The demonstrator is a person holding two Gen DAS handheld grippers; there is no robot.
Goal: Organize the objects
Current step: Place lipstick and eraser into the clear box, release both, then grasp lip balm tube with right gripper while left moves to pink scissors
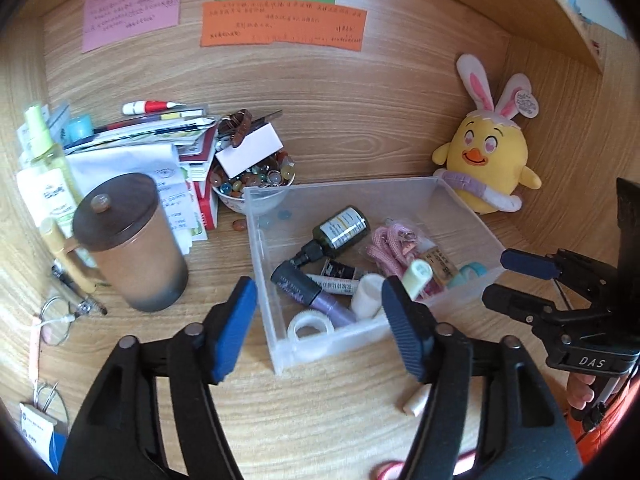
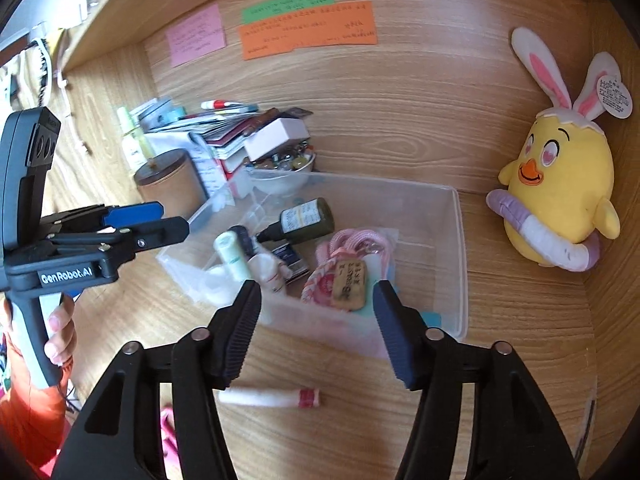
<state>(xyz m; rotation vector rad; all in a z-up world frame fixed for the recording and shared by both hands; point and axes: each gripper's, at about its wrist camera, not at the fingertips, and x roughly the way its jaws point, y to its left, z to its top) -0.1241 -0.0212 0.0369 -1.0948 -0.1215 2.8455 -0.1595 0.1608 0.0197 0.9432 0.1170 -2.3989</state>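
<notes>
Left wrist view: left tongs [image 1: 320, 328] spread, nothing pinched, over near rim of clear plastic rectangular bin [image 1: 272, 280] on wooden surface [image 1: 320, 412]. Bin holds small bottles, tubes, pink cord. Brown lidded mug [image 1: 134, 240] and paper pile crowd left; bare wood in front.

Right wrist view: right tongs [image 2: 316, 328] spread, empty, at bin's near wall. White stick with red end [image 2: 272, 397] lies loose in front. Yellow plush chick with rabbit ears [image 2: 560, 184] well apart right.
</notes>
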